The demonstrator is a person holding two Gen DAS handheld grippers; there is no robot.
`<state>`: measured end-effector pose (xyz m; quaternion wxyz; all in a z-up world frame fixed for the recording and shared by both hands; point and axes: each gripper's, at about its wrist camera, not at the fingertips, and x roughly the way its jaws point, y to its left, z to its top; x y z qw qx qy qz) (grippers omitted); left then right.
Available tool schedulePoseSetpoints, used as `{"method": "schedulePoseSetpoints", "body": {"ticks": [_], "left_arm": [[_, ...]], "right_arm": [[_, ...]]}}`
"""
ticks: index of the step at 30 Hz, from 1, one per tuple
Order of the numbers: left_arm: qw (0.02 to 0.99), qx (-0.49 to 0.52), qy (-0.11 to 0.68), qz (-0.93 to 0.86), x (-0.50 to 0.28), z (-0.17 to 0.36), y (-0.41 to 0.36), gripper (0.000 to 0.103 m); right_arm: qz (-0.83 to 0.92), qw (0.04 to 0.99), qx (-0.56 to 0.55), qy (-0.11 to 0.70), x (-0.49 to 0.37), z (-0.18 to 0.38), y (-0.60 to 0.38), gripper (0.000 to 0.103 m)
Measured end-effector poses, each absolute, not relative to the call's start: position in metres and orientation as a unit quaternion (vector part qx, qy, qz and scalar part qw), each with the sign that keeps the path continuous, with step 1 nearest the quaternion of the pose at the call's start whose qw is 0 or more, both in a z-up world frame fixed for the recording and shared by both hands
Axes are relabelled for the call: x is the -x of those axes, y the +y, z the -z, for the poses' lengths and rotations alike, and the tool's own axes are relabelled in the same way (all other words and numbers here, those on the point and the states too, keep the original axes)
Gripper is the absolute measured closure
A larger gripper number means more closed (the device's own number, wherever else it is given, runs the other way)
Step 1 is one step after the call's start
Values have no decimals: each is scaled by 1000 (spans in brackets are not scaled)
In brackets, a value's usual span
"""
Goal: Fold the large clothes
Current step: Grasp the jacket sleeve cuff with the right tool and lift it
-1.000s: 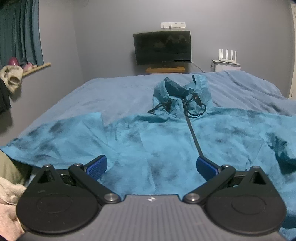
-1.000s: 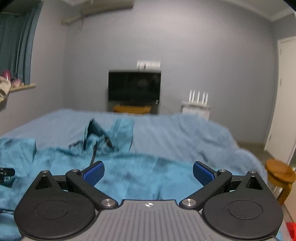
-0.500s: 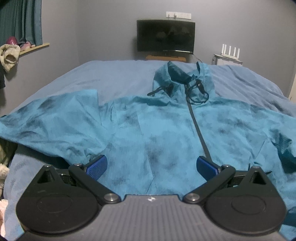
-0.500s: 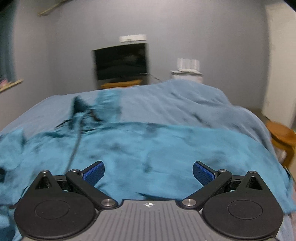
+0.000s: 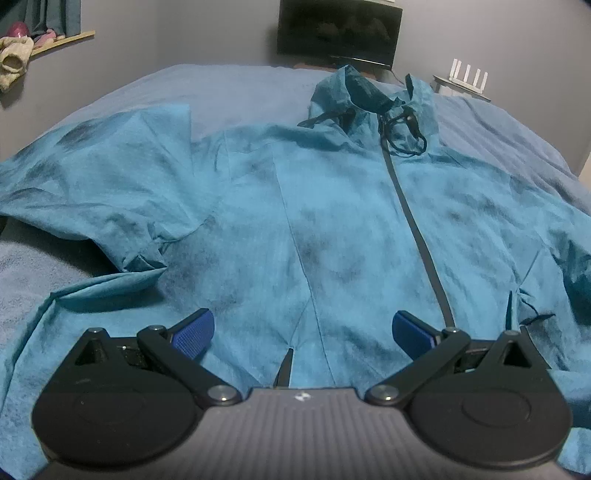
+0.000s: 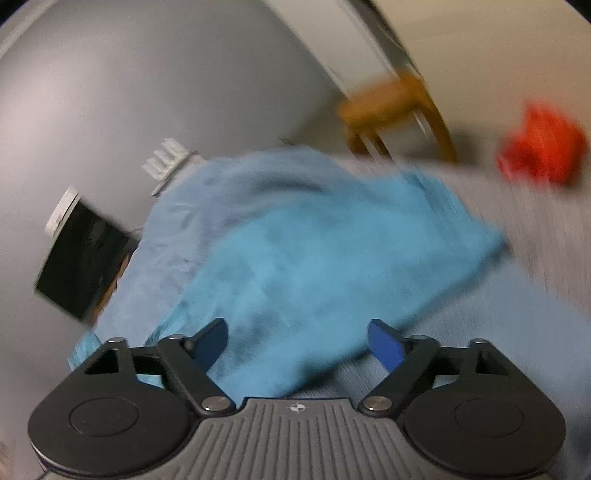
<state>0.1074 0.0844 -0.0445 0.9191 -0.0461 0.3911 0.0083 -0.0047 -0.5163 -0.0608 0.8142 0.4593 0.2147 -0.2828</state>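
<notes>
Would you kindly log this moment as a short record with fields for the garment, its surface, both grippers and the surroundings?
garment: teal jacket, spread front-up, zipper closed, hood at far end
surface: blue bed cover
left gripper: jaws open, above the hem, holding nothing
right gripper: jaws open, over a sleeve, view tilted and blurred
surroundings: television, wooden stool, red item on floor

place: bedroom at home | big bed (image 5: 229, 85) | TV (image 5: 338, 31) at 12 o'clock | curtain (image 5: 55, 16) at 10 o'clock
</notes>
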Motion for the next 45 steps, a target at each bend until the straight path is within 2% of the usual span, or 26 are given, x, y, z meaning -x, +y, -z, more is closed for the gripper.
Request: {"method": "schedulePoseSetpoints", "body": {"ticks": [2,5,9,14,16,19,20,28,35,41,45], "left_arm": [[920,42,391,-8,-107,45,83,0],[918,39,394,-8,-108,46,82,0],[918,33,394,-8,-108,49,81,0],[918,23,395,-6,-111,53,78,0],[918,18,396,-5,-112,55,77,0],[919,12,395,-4,-114,58,75,0],[919,11,395,-5,-114,58,74,0],[921,15,389,-1,-112,59,75,0],[922,20,386,5,-111,59,77,0],[923,25,384,12,-112,61,78,0],[922,30,385,16,-112,61,79,0]], "right_arm": [[275,789,-502,222,10,80,-520,35],[267,763,-542,229,8,103,-526,40],[285,760,-552,190,8,118,-539,46],[306,759,-557,139,0,127,-569,67],[334,766,-534,130,-2,125,-579,71],[365,767,-515,112,-1,120,-588,93],[363,770,-514,103,0,114,-589,95],[292,893,-339,55,-47,-10,-532,100],[143,977,-156,30,-123,-106,-394,100],[-1,995,-90,41,-181,-123,-260,100],[-73,991,-68,86,-217,-95,-177,100]]}}
